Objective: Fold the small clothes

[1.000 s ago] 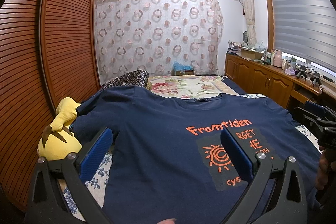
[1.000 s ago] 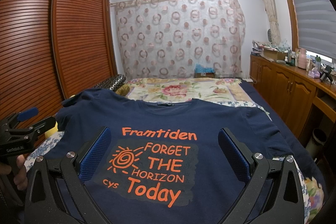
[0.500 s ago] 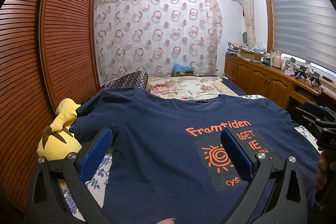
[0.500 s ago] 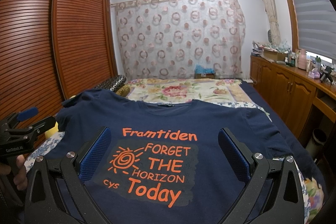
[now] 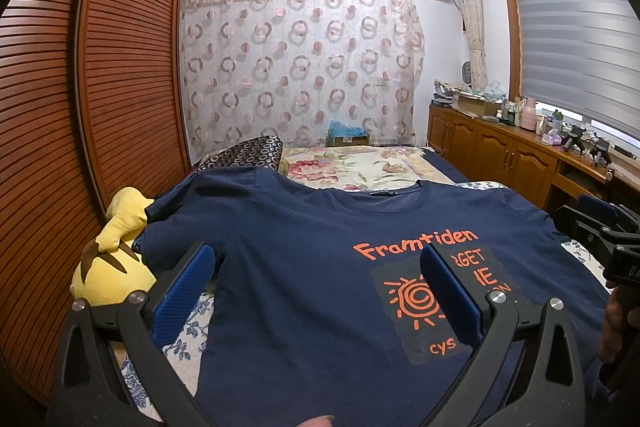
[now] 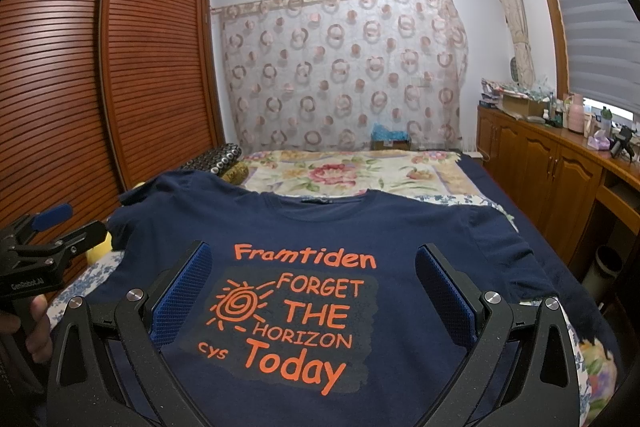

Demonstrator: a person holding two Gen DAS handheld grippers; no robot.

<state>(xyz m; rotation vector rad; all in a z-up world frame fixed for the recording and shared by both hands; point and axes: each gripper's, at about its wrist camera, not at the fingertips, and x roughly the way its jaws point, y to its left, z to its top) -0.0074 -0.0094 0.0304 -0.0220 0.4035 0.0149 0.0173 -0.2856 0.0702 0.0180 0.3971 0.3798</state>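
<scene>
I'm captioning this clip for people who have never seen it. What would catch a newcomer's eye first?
The navy T-shirt spread flat on the bed, front up, with its orange print reading "Framtiden FORGET THE HORIZON Today". Both the right gripper and the left gripper hang open above it. A yellow plush toy lies by the shirt's left sleeve, next to the slatted wardrobe.

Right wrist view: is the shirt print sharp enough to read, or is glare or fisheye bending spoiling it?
Right wrist view: the print on the navy T-shirt is sharp and glare-free; the wardrobe bows at the edge. Left wrist view: equally sharp, but the left gripper finger covers part of the print.
</scene>
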